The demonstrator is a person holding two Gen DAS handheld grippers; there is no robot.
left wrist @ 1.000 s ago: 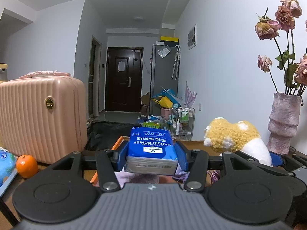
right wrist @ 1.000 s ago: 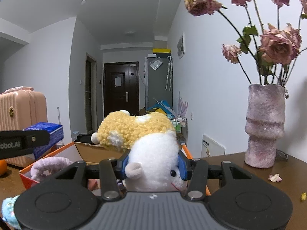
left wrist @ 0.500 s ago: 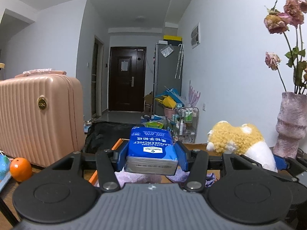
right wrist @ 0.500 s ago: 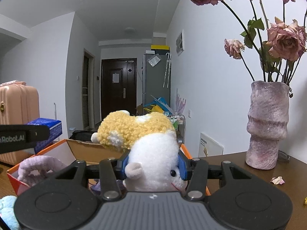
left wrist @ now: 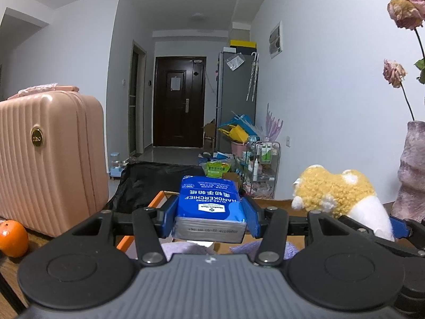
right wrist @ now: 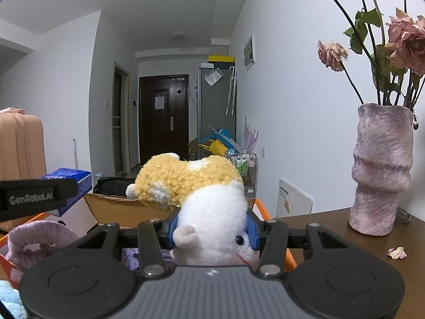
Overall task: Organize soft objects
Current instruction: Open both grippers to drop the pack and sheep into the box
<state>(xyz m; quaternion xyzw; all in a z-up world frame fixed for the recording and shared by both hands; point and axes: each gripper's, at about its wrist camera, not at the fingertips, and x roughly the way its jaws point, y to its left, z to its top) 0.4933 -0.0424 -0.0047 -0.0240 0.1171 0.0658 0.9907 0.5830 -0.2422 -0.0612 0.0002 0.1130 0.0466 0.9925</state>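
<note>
The left tongs [left wrist: 209, 216] are clamped on a blue tissue pack [left wrist: 208, 204], blue pads pressed into both of its long sides, the pack lying level and poking forward past the fingertips. The right tongs [right wrist: 212, 230] are clamped on a plush toy [right wrist: 209, 212], gripping its white head while the yellow curly body bulges up and ahead of the pads. Both loads hang over an orange-rimmed box [right wrist: 261, 210] that sits directly below and ahead of the tongs on the brown desk [right wrist: 332, 236]; a lilac plush [right wrist: 39, 239] already lies inside it, down to the left of the right tongs.

The main hazard, as I judge it, is crowding: the two pairs of tongs sit close side by side, so lowering both together could knock one load against the other or against the cardboard flap [right wrist: 127, 210] standing ahead of the right tongs. The toy is held by its head alone; its heavier body could swing and catch the rim as it goes down. The tissue pack is slick film squeezed at its edges, so a loosened grip could let it slide out nose first. To the right of the right tongs stands a purple vase [right wrist: 382, 167] of dried roses, near enough that a wide sideways sweep could tip it.
</note>
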